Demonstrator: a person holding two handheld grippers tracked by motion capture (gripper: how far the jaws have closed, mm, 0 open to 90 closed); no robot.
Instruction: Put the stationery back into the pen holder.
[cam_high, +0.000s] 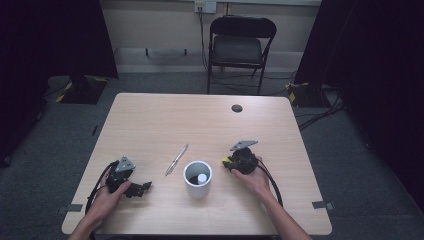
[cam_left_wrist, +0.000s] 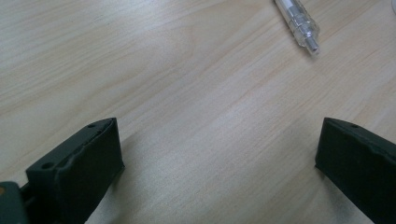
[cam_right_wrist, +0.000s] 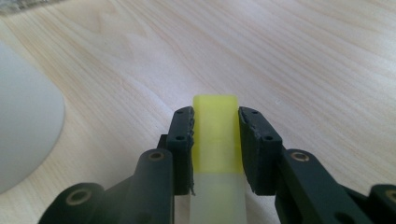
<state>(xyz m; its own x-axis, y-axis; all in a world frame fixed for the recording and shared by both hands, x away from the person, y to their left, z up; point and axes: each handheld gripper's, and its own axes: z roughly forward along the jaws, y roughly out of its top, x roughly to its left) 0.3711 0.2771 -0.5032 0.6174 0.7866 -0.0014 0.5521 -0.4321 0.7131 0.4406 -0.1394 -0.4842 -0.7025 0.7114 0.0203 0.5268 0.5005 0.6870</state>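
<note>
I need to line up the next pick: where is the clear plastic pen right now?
In the high view the clear plastic pen lies slanted on the wooden table, just left of the white cup, ahead of the left gripper.

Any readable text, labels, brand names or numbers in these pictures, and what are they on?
None can be read.
Yellow marker in the right hand-held gripper: no print on the side that shows.
Clear pen: no lettering visible.
White cup: plain.
Wall outlet plate: too small to tell.
</note>
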